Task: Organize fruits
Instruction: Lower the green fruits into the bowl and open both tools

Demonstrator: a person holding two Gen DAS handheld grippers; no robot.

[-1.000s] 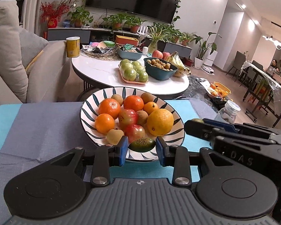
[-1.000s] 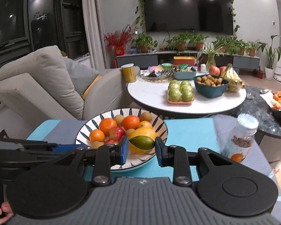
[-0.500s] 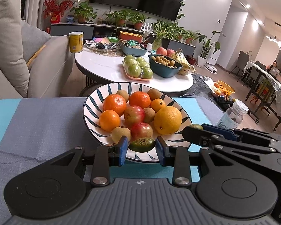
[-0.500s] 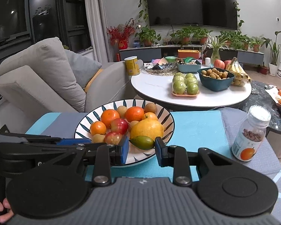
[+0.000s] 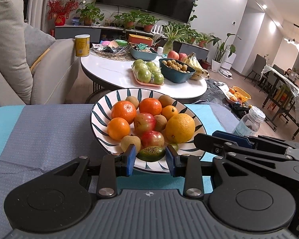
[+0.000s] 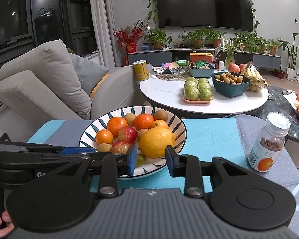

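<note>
- My left gripper (image 5: 150, 151) is clamped on the dark green fruit (image 5: 150, 154) over the bowl (image 5: 98, 126), at its near rim; released here, the fruit could roll onto the cloth (image 5: 49, 135);
- My right gripper (image 6: 151, 153) has its fingers apart and empty; nudging the yellow citrus (image 6: 156, 141) could shift the pile.

Grey sofa (image 6: 49, 87), round white table (image 6: 169, 97), wall TV (image 6: 205, 4), dark windows (image 6: 12, 14)

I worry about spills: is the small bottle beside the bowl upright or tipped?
Upright. The bottle stands on the cloth with its cap on top, apart from the bowl.
</note>
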